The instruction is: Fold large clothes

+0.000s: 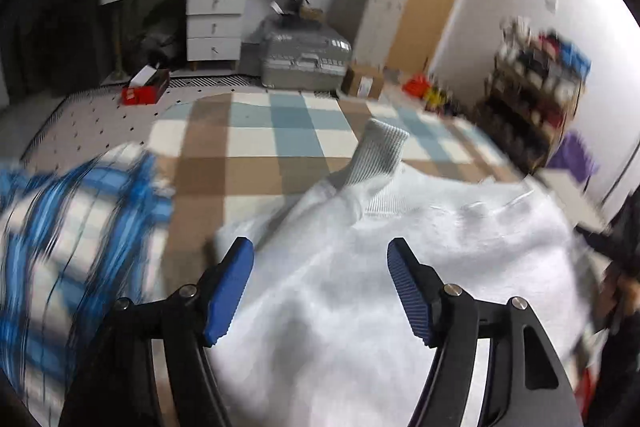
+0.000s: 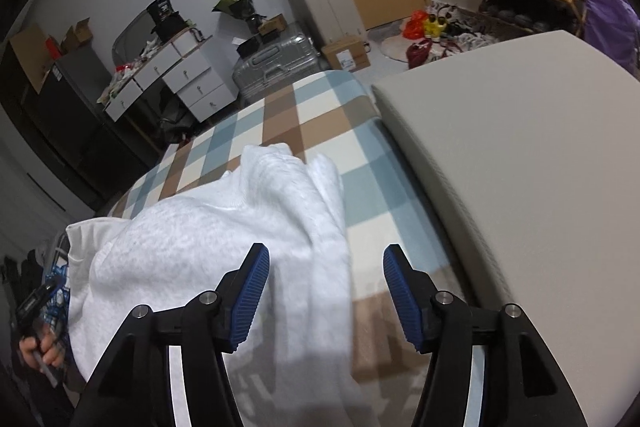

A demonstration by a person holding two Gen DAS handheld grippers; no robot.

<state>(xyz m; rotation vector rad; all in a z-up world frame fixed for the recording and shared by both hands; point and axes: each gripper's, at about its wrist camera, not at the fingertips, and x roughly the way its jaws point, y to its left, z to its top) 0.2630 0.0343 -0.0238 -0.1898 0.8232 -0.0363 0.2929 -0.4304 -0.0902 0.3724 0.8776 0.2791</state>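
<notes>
Left claw [image 1: 320, 283]: jaws spread wide, blue pads clear of any cloth, nothing held. It hangs above the pale grey sweatshirt [image 1: 400, 267], which fills the lower centre and right of the left wrist view. One ribbed cuff [image 1: 380, 147] sticks up toward frame centre. The view is motion-blurred, worst at the edges.

Sweatshirt lies on a checked bed cover [image 1: 248, 143] of tan, blue and cream squares. At lower left, a blue-and-white plaid garment [image 1: 68, 227], heavily smeared.

Right claw [image 2: 326, 291]: jaws likewise apart, empty. The sweatshirt's right edge [image 2: 240, 227] runs beneath its left pad; bare checked cover shows under the right pad. The garment sits in the centre-left of this view, a sleeve folded across its top. A plain beige mattress slab [image 2: 520, 167] takes the right side, beside the cover.

At the lower left edge of the right wrist view, a hand [image 2: 40, 347] grips a black handle.
</notes>
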